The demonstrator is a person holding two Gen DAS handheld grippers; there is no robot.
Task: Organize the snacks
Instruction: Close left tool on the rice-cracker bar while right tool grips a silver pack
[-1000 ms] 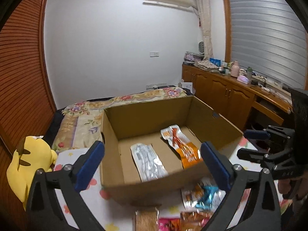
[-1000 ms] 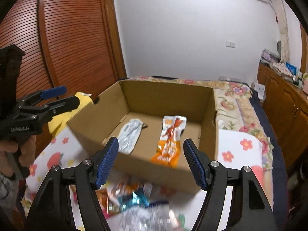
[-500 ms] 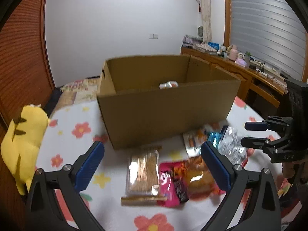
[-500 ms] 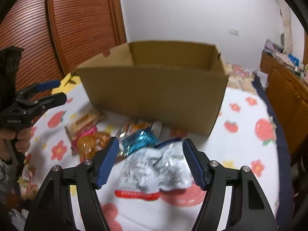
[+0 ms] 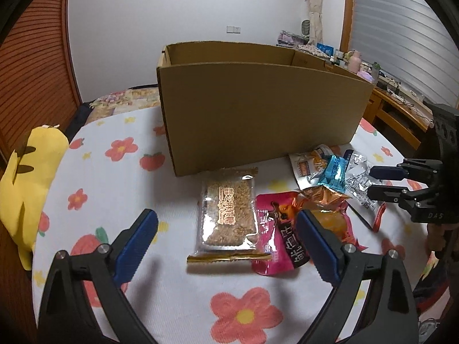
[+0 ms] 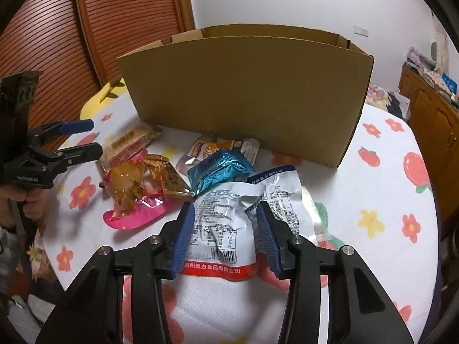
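A brown cardboard box (image 5: 258, 109) stands open-topped on the flowered table; it also shows in the right wrist view (image 6: 246, 91). Snack packs lie in front of it: a clear grain bar pack (image 5: 228, 215), a pink pack (image 5: 276, 238), an orange pack (image 6: 134, 183), a teal pack (image 6: 221, 169) and a silver-white pack (image 6: 226, 223). My left gripper (image 5: 226, 246) is open, low over the grain bar pack. My right gripper (image 6: 225, 239) has its blue pads on either side of the silver-white pack, partly closed around it; the pack still rests on the table.
A yellow plush toy (image 5: 25, 177) lies at the table's left edge. The flowered tablecloth (image 5: 114, 177) covers the table. A wooden slatted door (image 6: 86, 28) is at the left and wooden cabinets (image 6: 430, 120) at the right.
Both grippers have come down from above the box to just over the table. The right gripper's fingers have narrowed around the silver-white pack. The left stays open.
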